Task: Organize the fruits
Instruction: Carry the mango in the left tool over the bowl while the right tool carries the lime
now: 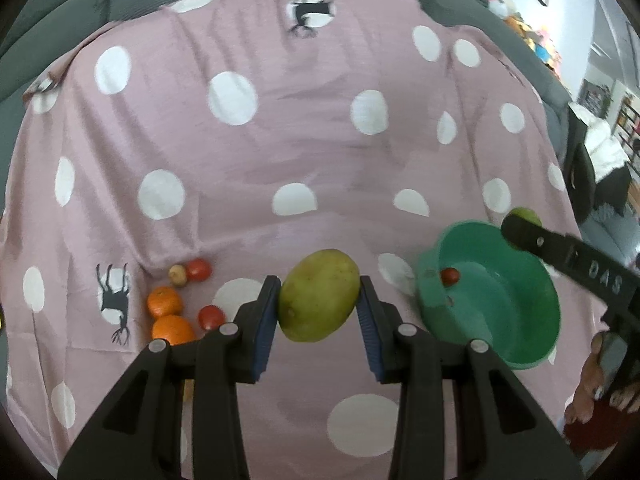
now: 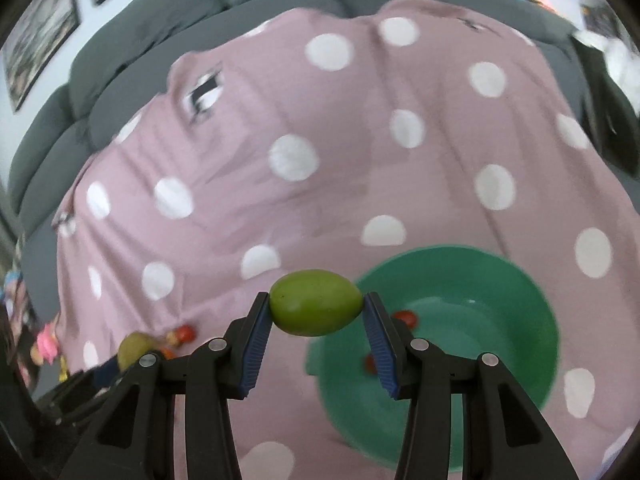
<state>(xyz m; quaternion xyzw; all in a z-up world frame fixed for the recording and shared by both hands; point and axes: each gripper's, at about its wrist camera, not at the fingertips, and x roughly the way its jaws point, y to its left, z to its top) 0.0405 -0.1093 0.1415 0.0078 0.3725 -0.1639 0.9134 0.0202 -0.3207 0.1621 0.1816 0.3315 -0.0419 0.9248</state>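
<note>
Jaws clamped on both: your left gripper (image 1: 319, 300) pinches 1 yellow-green oval mango (image 1: 318, 295); your right gripper (image 2: 316, 312) pinches 1 smooth green mango (image 2: 315, 303) beside the green plastic bowl (image 2: 532, 292). Risk: end-on pinch, fruit may squirt out onto the pink cloth (image 1: 280, 152).

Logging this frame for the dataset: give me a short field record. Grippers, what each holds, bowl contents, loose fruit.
left gripper: shut on yellow-green mango, above the cloth
right gripper: shut on green mango, beside the bowl's rim
bowl: green bowl, on pink polka-dot cloth
bowl contents: two small red fruits, one at, the other partly hidden by a right finger
loose fruit: two oranges, two red tomatoes, one small tan fruit
backdrop: grey sofa
</note>
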